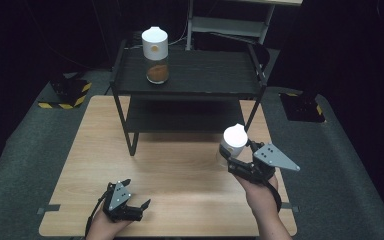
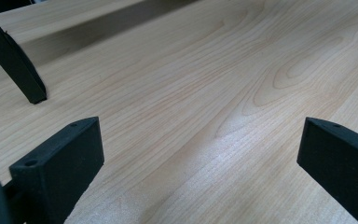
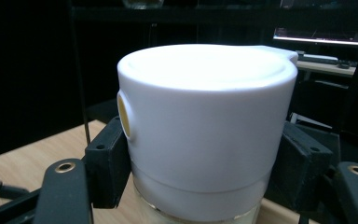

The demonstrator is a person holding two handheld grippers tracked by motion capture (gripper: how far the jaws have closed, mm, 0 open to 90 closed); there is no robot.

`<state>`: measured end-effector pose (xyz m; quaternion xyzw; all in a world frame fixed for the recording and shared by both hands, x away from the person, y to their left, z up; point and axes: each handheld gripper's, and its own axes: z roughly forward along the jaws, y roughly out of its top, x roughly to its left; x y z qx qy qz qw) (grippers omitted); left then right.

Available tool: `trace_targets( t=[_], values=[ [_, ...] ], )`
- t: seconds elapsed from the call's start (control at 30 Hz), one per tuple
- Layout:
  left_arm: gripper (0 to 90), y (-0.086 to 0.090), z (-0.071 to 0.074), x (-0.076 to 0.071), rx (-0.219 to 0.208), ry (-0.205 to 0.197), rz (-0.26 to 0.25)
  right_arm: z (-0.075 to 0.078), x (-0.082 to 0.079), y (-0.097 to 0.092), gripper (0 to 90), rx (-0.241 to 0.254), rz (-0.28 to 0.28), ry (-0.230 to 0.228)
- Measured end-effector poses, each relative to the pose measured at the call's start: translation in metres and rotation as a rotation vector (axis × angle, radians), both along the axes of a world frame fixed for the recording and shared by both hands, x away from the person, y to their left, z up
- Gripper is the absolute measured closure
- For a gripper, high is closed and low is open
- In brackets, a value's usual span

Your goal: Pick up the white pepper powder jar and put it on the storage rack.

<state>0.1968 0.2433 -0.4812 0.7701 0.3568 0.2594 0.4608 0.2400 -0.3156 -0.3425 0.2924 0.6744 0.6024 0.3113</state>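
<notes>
table: light wood-grain table point(image 1: 180, 165) | shelf: black two-tier shelf rack point(image 1: 205, 80) on the table's far half | floor: grey carpet point(image 1: 25, 150) around the table | markers: yellow-black striped blocks point(image 1: 70, 92) left of the table, near the rack | backdrop: black behind the rack | furniture: pale metal stand point(image 1: 230, 22) beyond the rack

The table point(image 1: 180, 170) is viewed from above and forward by the high view, skimmed closely by the left gripper view, while the white-lidded jar point(image 3: 205, 126) is faced at close range by the right gripper view.
</notes>
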Motion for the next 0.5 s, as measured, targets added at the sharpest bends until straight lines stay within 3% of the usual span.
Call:
trace_targets(
  t=[0.5],
  values=[
    [0.7, 0.002, -0.001, 0.0, -0.01, 0.002, -0.004, 0.04, 0.012, 0.004, 30.1, 0.019, -0.008, -0.047]
  ],
)
